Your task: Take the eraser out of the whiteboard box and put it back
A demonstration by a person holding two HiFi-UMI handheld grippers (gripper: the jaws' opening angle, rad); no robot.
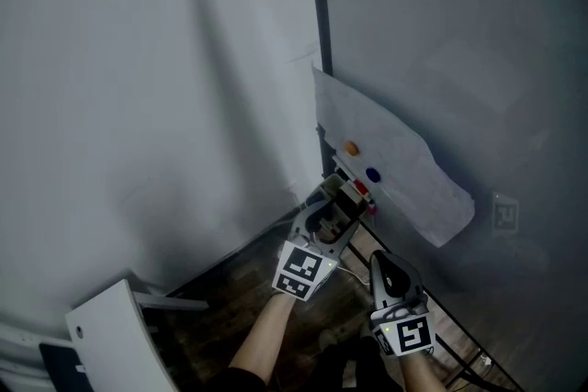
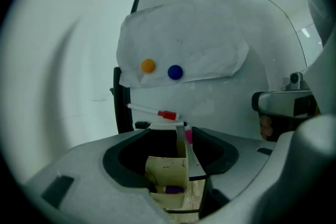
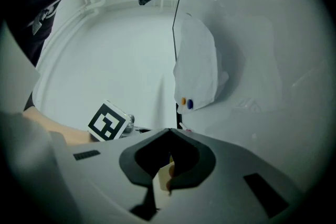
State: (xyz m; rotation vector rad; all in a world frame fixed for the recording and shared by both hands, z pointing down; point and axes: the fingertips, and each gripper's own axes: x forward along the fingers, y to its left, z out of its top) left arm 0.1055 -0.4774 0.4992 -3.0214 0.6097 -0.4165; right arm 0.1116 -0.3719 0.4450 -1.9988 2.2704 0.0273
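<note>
A tan open-topped box (image 2: pixel 167 168) hangs at the foot of the whiteboard (image 2: pixel 220 107), with a purple thing (image 2: pixel 173 189) showing inside it. No eraser can be told apart. My left gripper (image 2: pixel 169 135) is open, its jaws standing wide on either side of the box and not pressing on it. In the head view the left gripper (image 1: pixel 344 202) points at the board's lower corner. The right gripper (image 1: pixel 384 263) hangs just behind and to its right. In its own view the right gripper (image 3: pixel 169 134) has its tips together and holds nothing, with the box (image 3: pixel 161 181) seen beyond.
A white paper sheet (image 1: pixel 386 151) is pinned to the board by an orange magnet (image 2: pixel 148 65) and a blue magnet (image 2: pixel 175 72). A red-capped marker (image 2: pixel 155 112) lies on the ledge above the box. A white panel (image 1: pixel 110 335) stands at the lower left on dark flooring.
</note>
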